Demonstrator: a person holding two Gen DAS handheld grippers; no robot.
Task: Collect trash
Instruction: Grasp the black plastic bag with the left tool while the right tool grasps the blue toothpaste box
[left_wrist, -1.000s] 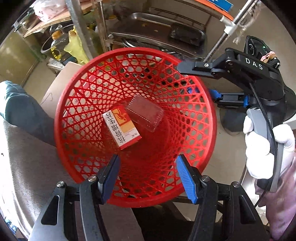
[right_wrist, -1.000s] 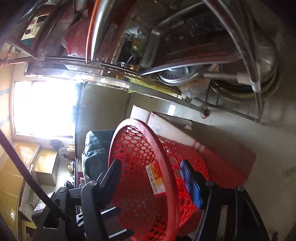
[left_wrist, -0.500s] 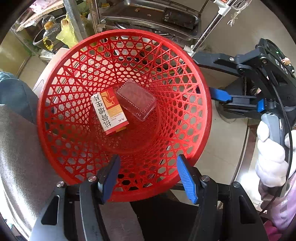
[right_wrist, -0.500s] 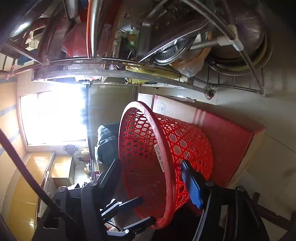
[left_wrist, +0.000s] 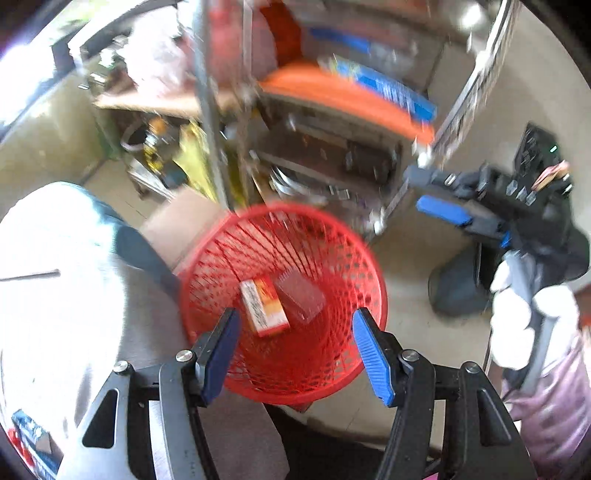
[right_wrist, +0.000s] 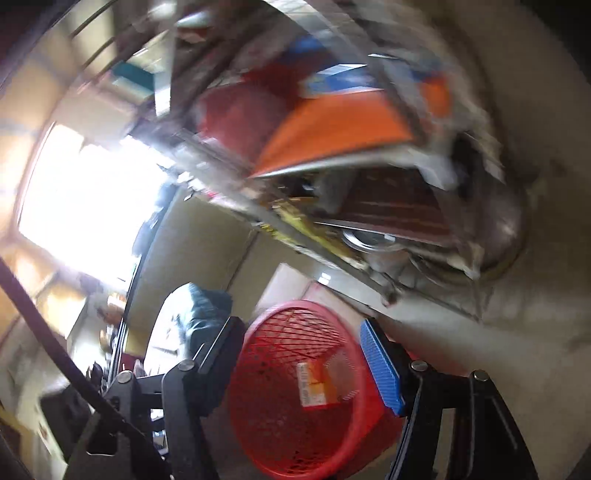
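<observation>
Down in the red basket (left_wrist: 284, 365) lie a carton (left_wrist: 264, 308) and a clear plastic pack (left_wrist: 300, 298), collected already, both grippers' jaws standing wide and empty, with no further trash visible.

The left wrist camera looks steeply down from above between its own tongs (left_wrist: 295, 354) into a red basket (left_wrist: 373, 306) on the floor, near a metal shelf (left_wrist: 332, 147). The right wrist camera, rolled sideways, faces the same basket (right_wrist: 258, 424) more from the side, close by. Both views share the basket, the shelf (right_wrist: 332, 122) and the small box (left_wrist: 264, 308) inside the basket.
</observation>
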